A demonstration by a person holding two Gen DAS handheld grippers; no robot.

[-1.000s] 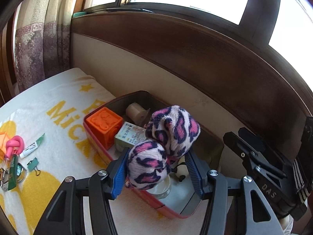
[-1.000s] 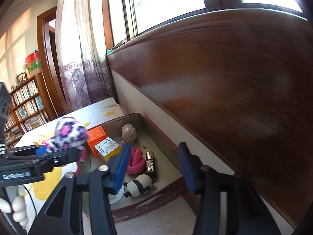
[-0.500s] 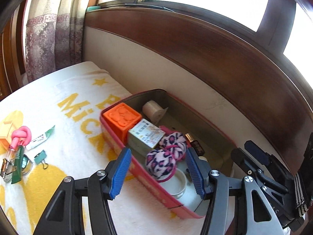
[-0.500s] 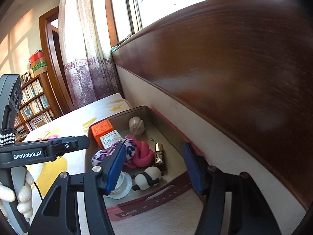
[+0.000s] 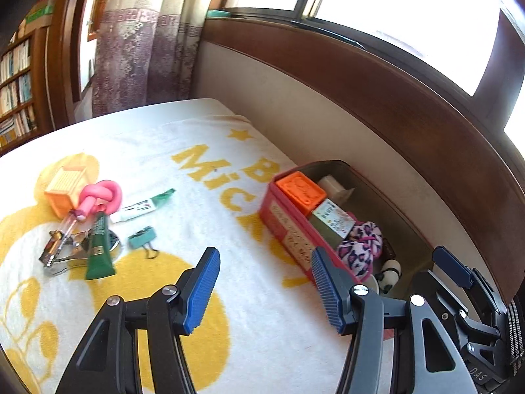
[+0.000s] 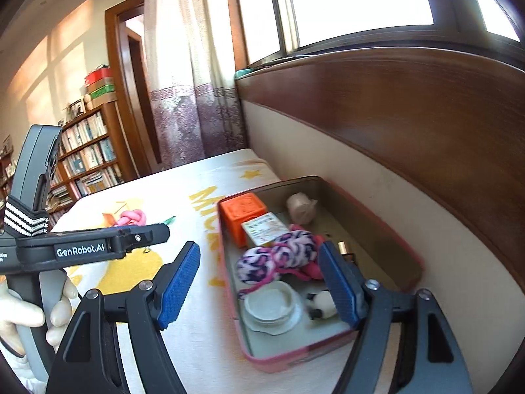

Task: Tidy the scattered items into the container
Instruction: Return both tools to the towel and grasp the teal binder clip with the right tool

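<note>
Left wrist view: left gripper [image 5: 264, 290], jaws wide and holding nothing, hangs over the white and yellow printed towel [image 5: 256, 321] beside the red-walled metal tin [image 5: 288, 229].
Right wrist view: right gripper [image 6: 259, 287], jaws wide and bare, hangs over the tin's near end.
Step in hand: judged between items; the pink leopard-print fabric scrunchie [image 6: 279, 257] lies inside the tin, released.
Scattered pile: green tube [image 5: 98, 246], teal binder clip [image 5: 141, 238], white and green sachet [image 5: 144, 204], pink knotted toy [image 5: 101, 193] and orange ribbed block [image 5: 64, 190] lie on the towel, well apart from the tin.
Next move: probably the left gripper crosses to this pile and closes on 1 small item, the clip being nearest.
Writing: "GenRobot.AI" on the left gripper body; yellow "MiC" letters on the towel; tin labels too blurred.
</note>
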